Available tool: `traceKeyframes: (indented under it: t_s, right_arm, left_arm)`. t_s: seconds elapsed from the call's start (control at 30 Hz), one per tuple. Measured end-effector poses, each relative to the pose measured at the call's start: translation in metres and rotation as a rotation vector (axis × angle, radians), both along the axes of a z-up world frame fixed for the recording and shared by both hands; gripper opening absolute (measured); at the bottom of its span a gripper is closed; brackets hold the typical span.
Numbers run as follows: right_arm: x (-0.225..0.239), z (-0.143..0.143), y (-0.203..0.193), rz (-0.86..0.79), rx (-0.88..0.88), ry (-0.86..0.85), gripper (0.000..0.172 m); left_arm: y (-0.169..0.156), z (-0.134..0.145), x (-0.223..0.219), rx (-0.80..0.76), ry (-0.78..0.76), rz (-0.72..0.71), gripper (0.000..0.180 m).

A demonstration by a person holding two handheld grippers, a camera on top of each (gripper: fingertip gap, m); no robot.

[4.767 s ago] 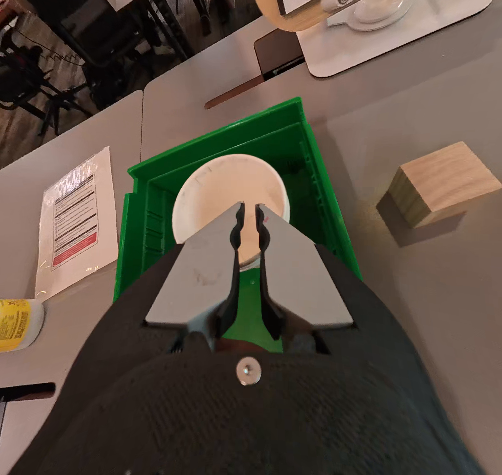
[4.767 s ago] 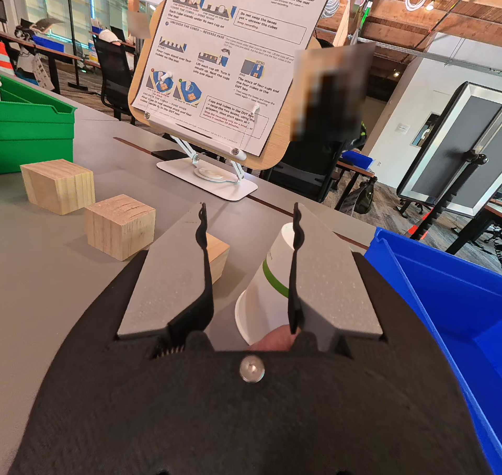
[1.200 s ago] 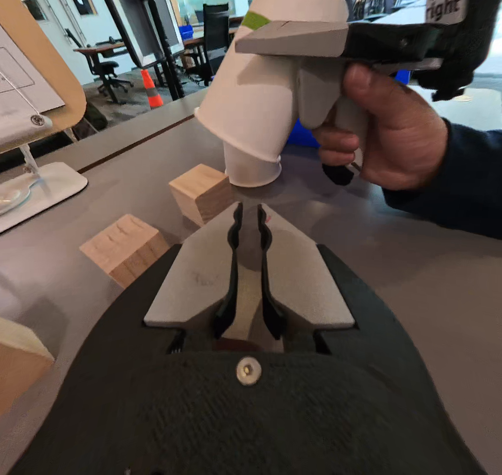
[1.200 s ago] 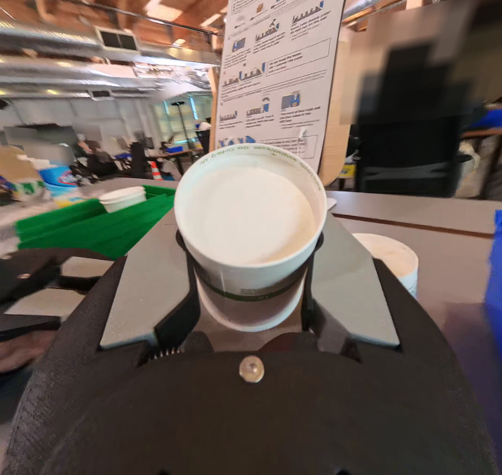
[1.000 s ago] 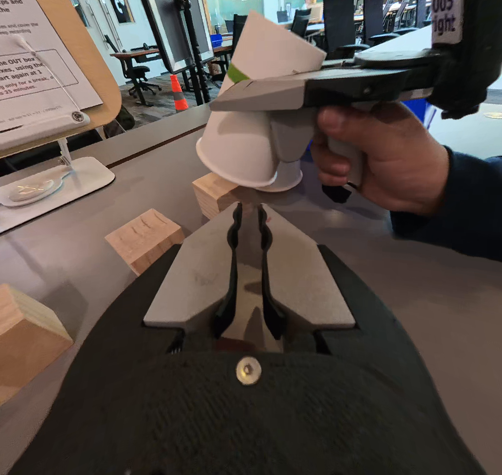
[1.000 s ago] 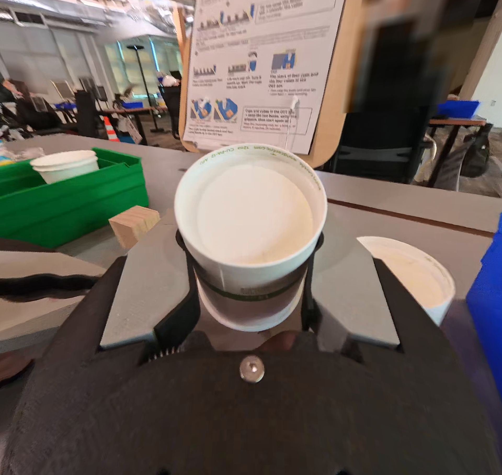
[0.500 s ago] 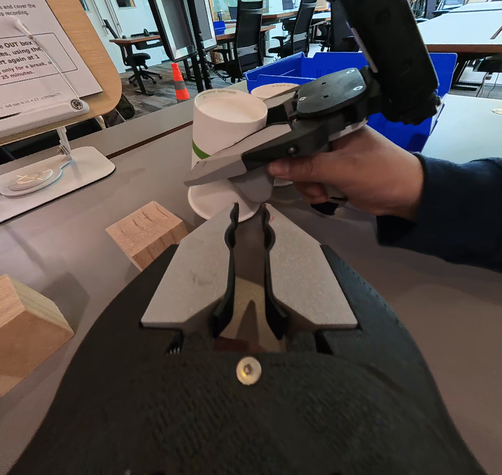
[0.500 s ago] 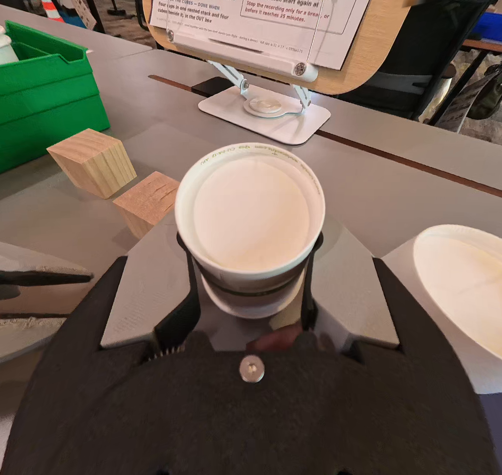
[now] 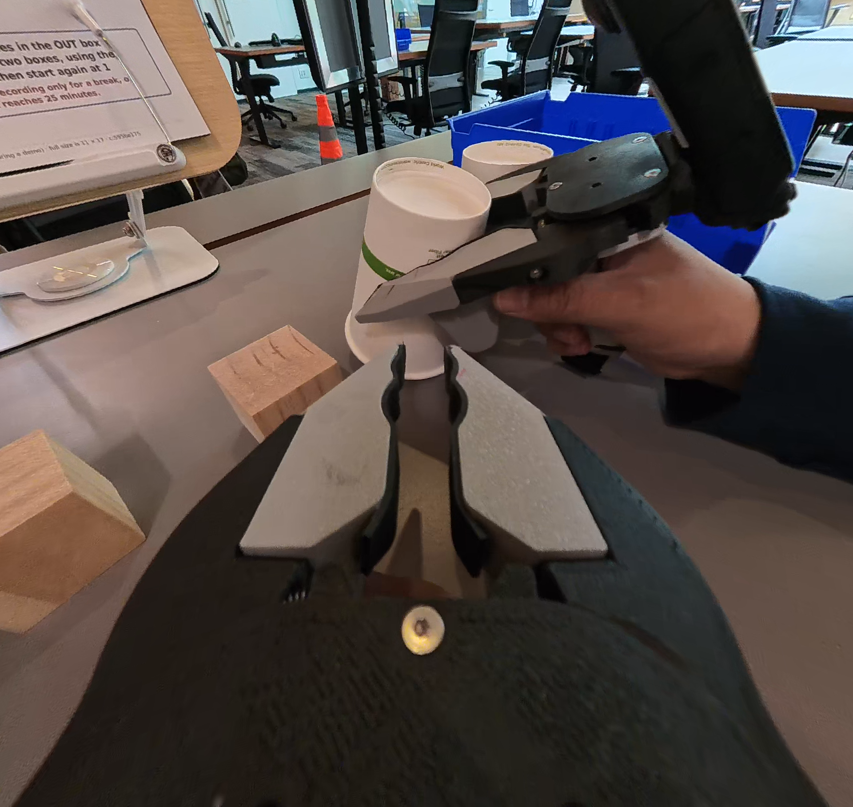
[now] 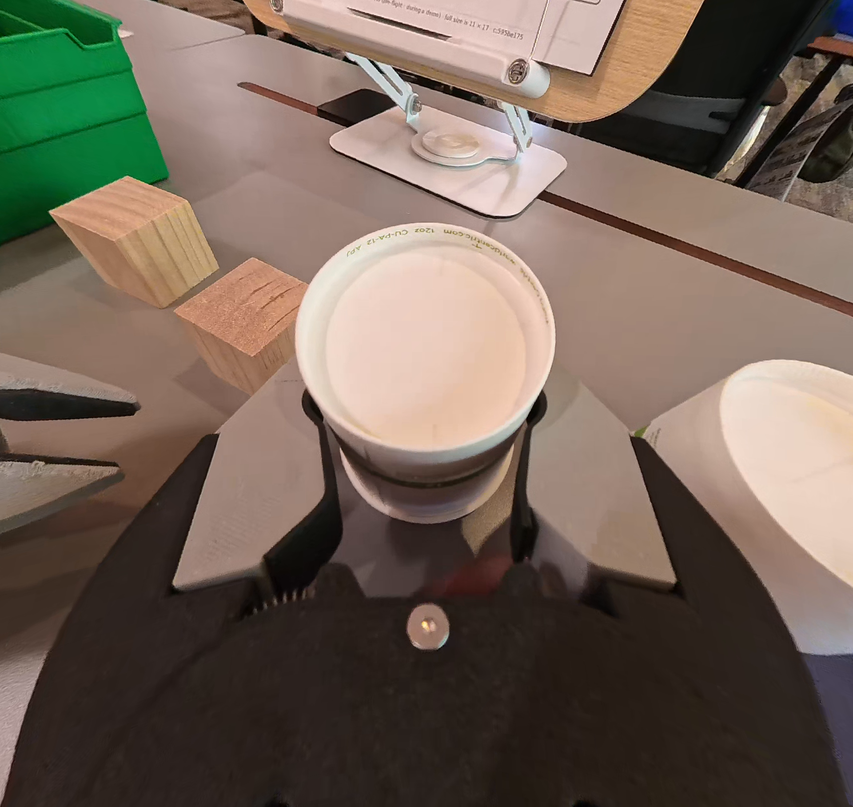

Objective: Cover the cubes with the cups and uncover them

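My right gripper (image 10: 424, 406) is shut on a white paper cup with a green band (image 10: 424, 346). The cup is upside down, and in the left wrist view (image 9: 415, 249) its rim rests on the grey table (image 9: 277, 277). The right gripper (image 9: 401, 295) flanks it there, held by a hand. Two bare wooden cubes stand to the cup's left, one close (image 10: 240, 318) and one farther off (image 10: 134, 235). My left gripper (image 9: 423, 355) is empty, its jaws a narrow slit apart, just short of the cup's rim. It also shows at the left edge of the right wrist view (image 10: 129, 438).
A second upside-down white cup (image 10: 761, 452) stands to the right, in front of a blue bin (image 9: 577, 115). A green bin (image 10: 60, 106) is at the far left. An instruction board on a white stand (image 10: 447, 157) is behind the cubes.
My right gripper turned the cup mouth down and lowered it over the cube nearest it, which no longer shows. The left jaws opened slightly and stayed empty.
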State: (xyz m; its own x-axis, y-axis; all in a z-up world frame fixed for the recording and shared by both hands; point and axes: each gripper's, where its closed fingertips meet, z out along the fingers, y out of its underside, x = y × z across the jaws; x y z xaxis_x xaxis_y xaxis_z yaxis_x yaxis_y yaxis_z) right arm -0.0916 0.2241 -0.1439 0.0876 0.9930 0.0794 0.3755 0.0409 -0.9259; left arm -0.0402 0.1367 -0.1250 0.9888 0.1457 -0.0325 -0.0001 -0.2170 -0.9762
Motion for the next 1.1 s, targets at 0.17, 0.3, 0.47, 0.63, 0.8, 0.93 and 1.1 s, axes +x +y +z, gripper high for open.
traceKeyframes:
  t_s: [0.17,0.3,0.47,0.63,0.8,0.93,1.1]
  right_arm:
    - [-0.002,-0.008,0.002,0.009,-0.068,-0.029,0.088]
    - [-0.002,-0.016,0.000,0.014,-0.076,-0.067,0.087]
    - [0.001,-0.018,0.000,0.003,-0.061,-0.084,0.087]
    - [0.005,-0.019,-0.004,0.005,-0.038,-0.097,0.086]
    - [0.007,-0.019,-0.005,0.009,-0.047,-0.098,0.086]
    - [0.008,-0.012,-0.005,0.005,-0.045,-0.064,0.082]
    - [0.011,-0.002,-0.008,0.000,-0.026,-0.022,0.087]
  left_arm:
    - [0.000,0.000,0.000,-0.001,-0.005,-0.001,0.015]
    - [0.000,-0.001,0.001,-0.006,-0.004,-0.007,0.015]
    - [0.000,-0.001,0.001,-0.005,-0.006,-0.004,0.015]
    - [0.000,-0.001,0.001,-0.006,-0.004,-0.004,0.015]
    - [-0.001,-0.001,-0.005,-0.009,0.004,0.030,0.015]
    - [-0.004,0.001,-0.016,-0.007,0.066,0.103,0.015]
    - [-0.008,0.000,-0.029,-0.036,0.155,0.189,0.025]
